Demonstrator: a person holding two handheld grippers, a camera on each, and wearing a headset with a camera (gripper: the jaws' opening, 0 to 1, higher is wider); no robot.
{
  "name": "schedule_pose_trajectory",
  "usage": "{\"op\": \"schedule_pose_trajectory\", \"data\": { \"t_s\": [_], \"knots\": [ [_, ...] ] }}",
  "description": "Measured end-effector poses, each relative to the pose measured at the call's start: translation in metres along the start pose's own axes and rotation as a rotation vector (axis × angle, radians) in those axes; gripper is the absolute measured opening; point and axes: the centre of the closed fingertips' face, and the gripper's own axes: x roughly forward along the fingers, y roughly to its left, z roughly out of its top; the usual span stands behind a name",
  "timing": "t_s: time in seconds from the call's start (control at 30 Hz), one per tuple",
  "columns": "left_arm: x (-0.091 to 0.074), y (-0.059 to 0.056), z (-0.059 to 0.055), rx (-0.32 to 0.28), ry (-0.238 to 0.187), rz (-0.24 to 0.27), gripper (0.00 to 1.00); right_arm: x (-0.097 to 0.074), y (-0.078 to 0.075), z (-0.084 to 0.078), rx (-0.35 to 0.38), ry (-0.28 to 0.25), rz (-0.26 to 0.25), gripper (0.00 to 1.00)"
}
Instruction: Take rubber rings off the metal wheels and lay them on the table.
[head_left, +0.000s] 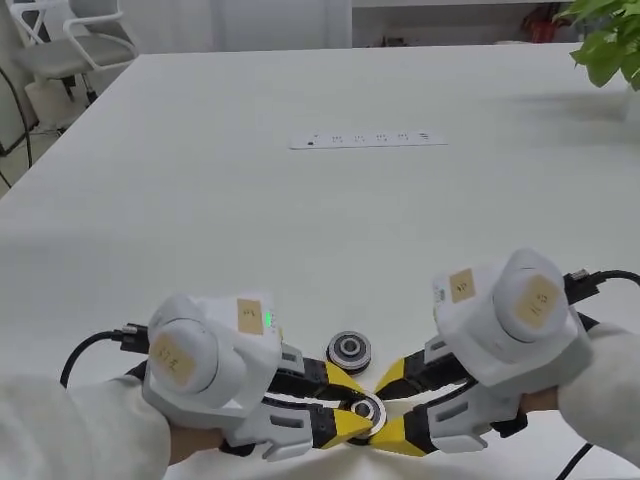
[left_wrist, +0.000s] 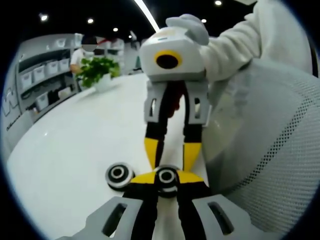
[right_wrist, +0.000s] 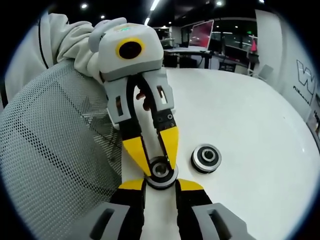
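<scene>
White power strip (head_left: 367, 139) lies flat, far off. Leafy green plant (head_left: 607, 40) at far right. Office chair (head_left: 75, 45) beyond far left corner. Shelved bins (left_wrist: 39, 74); lit monitor (right_wrist: 201, 34) behind.

Gripped wheel (head_left: 362, 410) half hidden by yellow fingers (head_left: 345, 425), plant (head_left: 608, 40) cut off

left gripper (head_left: 347, 403), right gripper (head_left: 389, 407), tip to tip, both pinching 1 wheel (head_left: 363, 410)

Your white table (head_left: 300, 200) stretches ahead, a power strip (head_left: 368, 139) lying on it at 12 o'clock. Beyond its far edge an office chair (head_left: 70, 40) stands at 10 o'clock; a leafy plant (head_left: 605, 35) shows at 2. Strip lights (left_wrist: 147, 12) glow overhead; shelves of bins (left_wrist: 37, 75) line a wall.
</scene>
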Motion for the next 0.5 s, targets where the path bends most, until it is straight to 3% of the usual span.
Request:
{"op": "schedule_pose_trajectory", "data": {
  "t_s": [0.33, 0.43, 0.5],
  "knots": [
    [-0.0001, 0.0006, -0.0004, 0.004, 0.006, 0.003, 0.14, -0.0026, -0.0005, -0.0044, 0.024, 0.018, 0.011, 0.13],
    [-0.0005, 0.0010, -0.0009, 0.002, 0.007, 0.005, 0.14, -0.0039, -0.0028, -0.0092, 0.012, 0.038, -0.003, 0.00],
    [-0.0003, 0.0011, -0.0011, 0.003, 0.007, 0.006, 0.14, -0.0045, -0.0010, -0.0091, 0.038, 0.031, 0.010, 0.00]
  ]
}}
